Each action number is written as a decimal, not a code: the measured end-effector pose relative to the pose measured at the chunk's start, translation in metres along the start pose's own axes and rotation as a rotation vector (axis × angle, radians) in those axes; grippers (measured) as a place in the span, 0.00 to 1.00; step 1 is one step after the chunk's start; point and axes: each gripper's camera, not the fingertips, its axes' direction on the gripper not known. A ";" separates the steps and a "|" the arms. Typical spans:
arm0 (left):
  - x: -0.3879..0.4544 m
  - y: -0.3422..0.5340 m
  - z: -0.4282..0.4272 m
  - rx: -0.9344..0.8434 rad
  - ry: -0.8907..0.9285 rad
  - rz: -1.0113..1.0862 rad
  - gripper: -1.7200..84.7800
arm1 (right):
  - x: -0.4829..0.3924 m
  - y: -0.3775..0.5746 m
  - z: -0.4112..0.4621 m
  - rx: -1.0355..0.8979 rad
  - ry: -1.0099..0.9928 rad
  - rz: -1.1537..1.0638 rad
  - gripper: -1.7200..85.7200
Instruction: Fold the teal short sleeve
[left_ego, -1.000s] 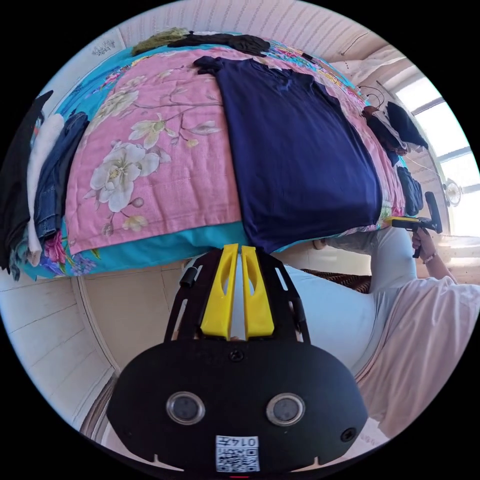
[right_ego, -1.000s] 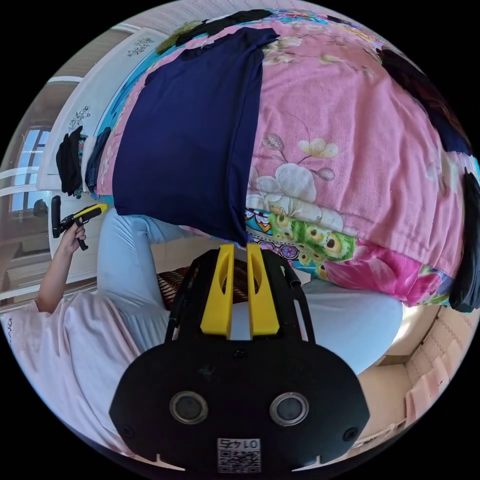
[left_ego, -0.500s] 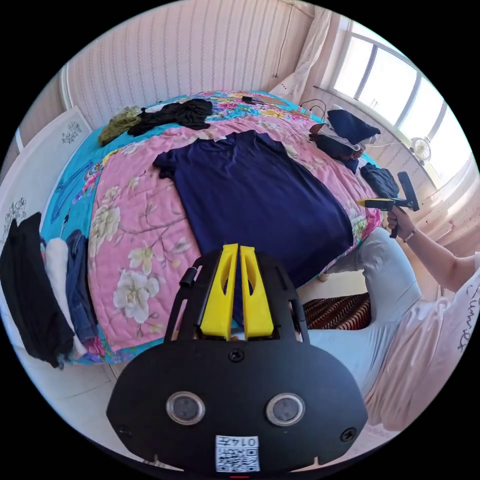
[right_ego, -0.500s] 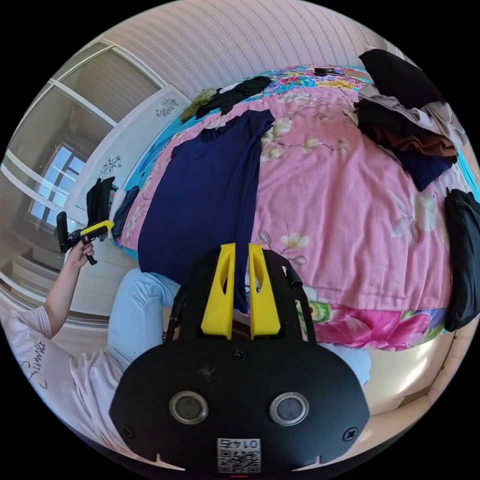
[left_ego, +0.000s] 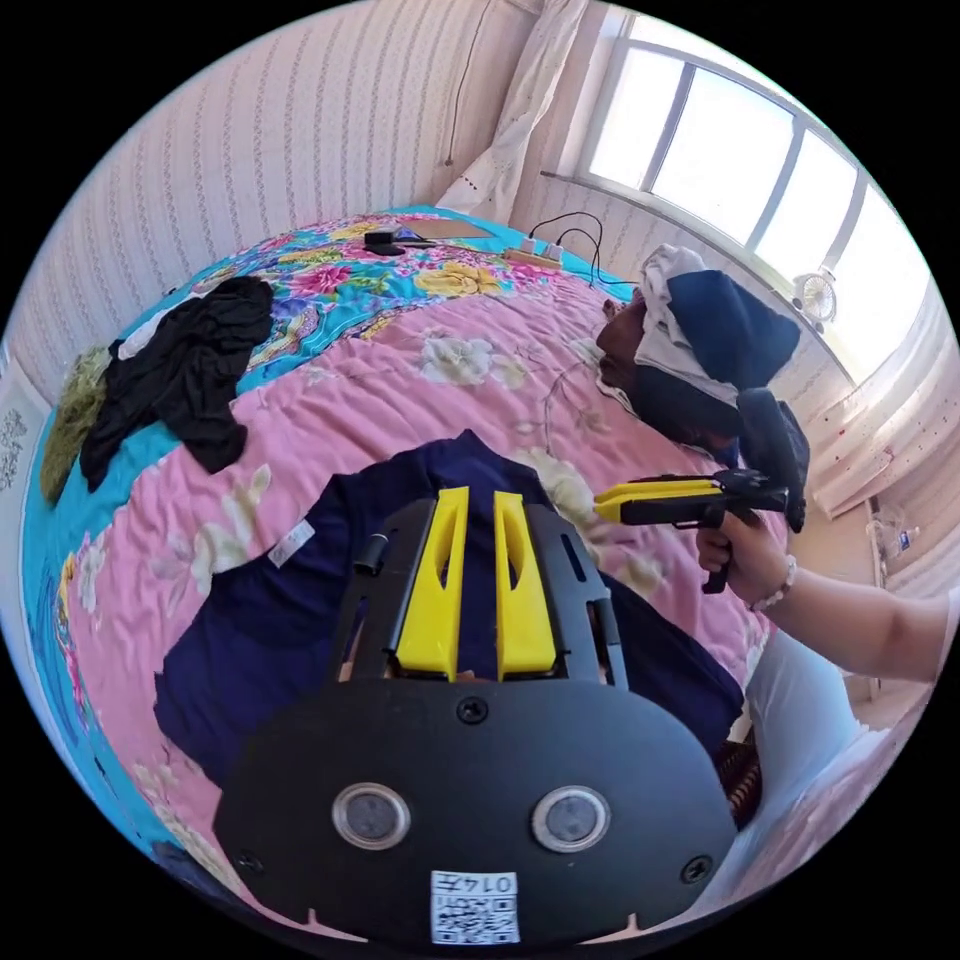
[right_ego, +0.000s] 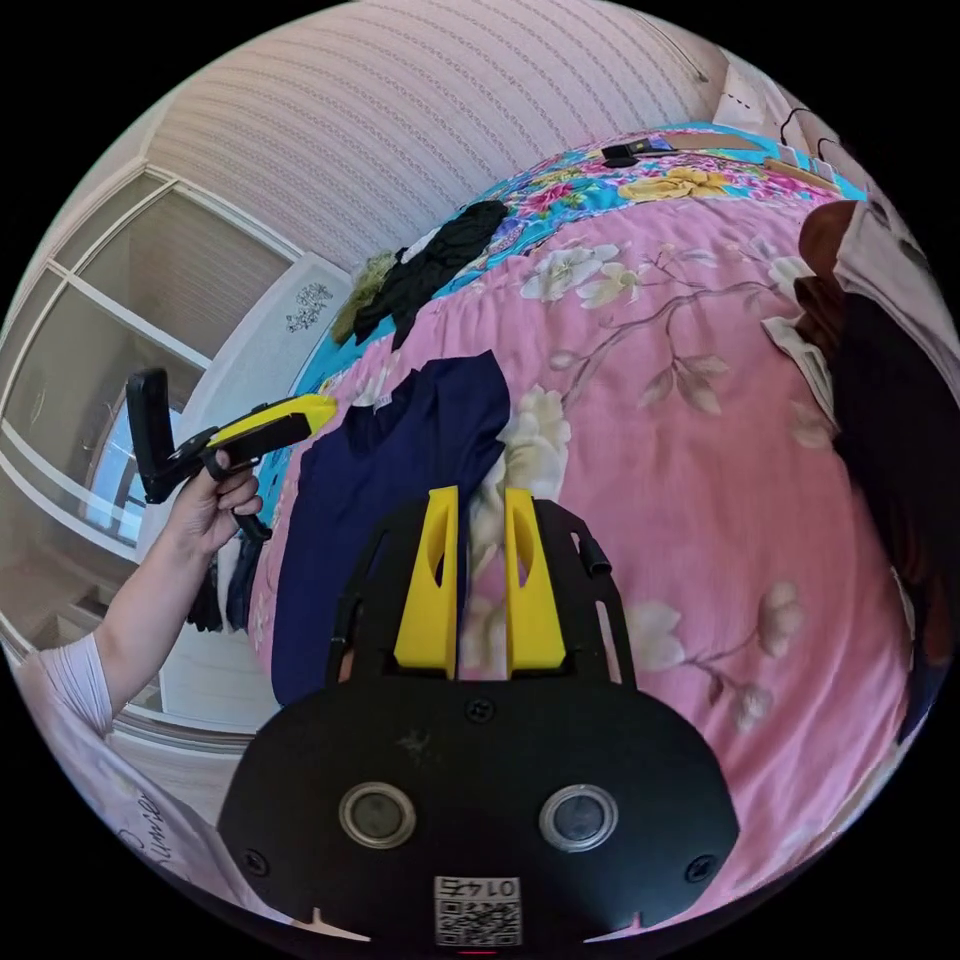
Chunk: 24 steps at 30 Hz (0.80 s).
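Observation:
The short sleeve shirt (left_ego: 250, 630) is dark navy and lies doubled over on the pink floral blanket (left_ego: 400, 400), a white label showing near its upper edge. My left gripper (left_ego: 481, 492) hovers just over it, jaws a little apart with navy cloth showing in the gap below. In the right gripper view the shirt (right_ego: 390, 480) lies left of my right gripper (right_ego: 481, 490), whose jaws stand apart over bare blanket (right_ego: 700, 450). Each gripper shows in the other's view, hand-held above the bed: the right gripper (left_ego: 600, 498) and the left gripper (right_ego: 325, 405), no cloth hanging from either.
A black garment (left_ego: 190, 370) and an olive one (left_ego: 70, 420) lie at the bed's far left. A pile of dark and white clothes (left_ego: 700, 360) sits at the window side. Cables and small items (left_ego: 400, 240) lie near the far wall. The person's arm (left_ego: 850, 620) reaches in from the right.
Both grippers rose from the bed's near edge and travelled over the bed, carrying the shirt's hem toward its collar. The shirt now lies doubled and both pairs of jaws have parted.

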 end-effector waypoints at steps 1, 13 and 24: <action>-0.003 -0.022 0.018 -0.022 -0.010 0.001 0.08 | 0.007 -0.010 0.005 -0.007 -0.016 0.029 0.10; -0.026 -0.145 0.091 -0.121 0.182 0.043 0.01 | 0.029 -0.039 -0.015 0.021 -0.151 0.138 0.02; 0.009 -0.274 0.167 -0.201 0.258 0.192 0.01 | 0.033 -0.036 -0.045 0.163 -0.023 0.365 0.02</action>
